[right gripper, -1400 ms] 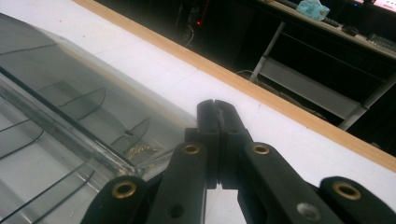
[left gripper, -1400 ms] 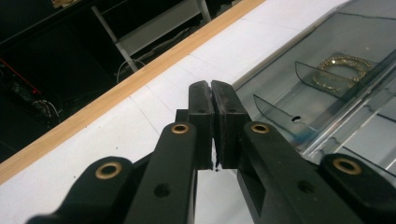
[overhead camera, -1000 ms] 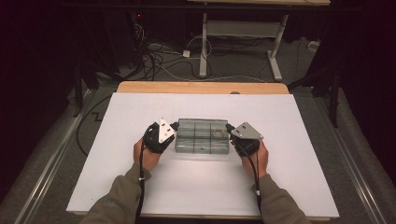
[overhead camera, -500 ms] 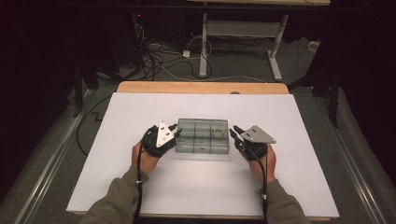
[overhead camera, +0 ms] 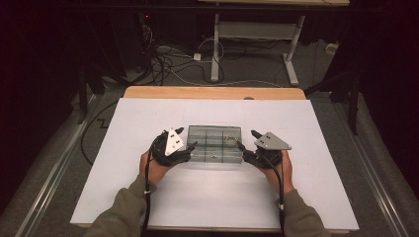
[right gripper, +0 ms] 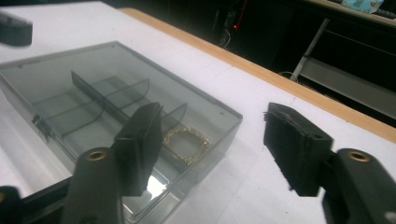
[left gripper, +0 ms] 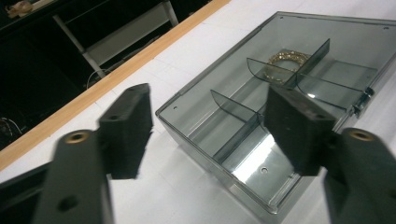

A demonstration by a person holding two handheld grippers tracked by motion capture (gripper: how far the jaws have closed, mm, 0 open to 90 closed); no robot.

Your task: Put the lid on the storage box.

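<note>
A white sheet covers the worktop (overhead camera: 148, 197), with a strip of bare wood along its far edge. Beyond it the room is dark: cables on a grey floor and the pale legs of another desk (overhead camera: 215, 49). A smoky clear plastic box (overhead camera: 214, 143), lid shut and split into compartments, lies flat near the middle of the worktop with its long axis running left to right. White surface lies open all round it, widest towards the far edge and both sides. A gold ring-shaped bracelet (overhead camera: 230, 141) sits in the far right compartment. The left tongs (overhead camera: 187, 138) stand at the box's left end, the right tongs (overhead camera: 244, 139) at its right end. Both have just been opening and now gape wide, the pads off the box.
</note>
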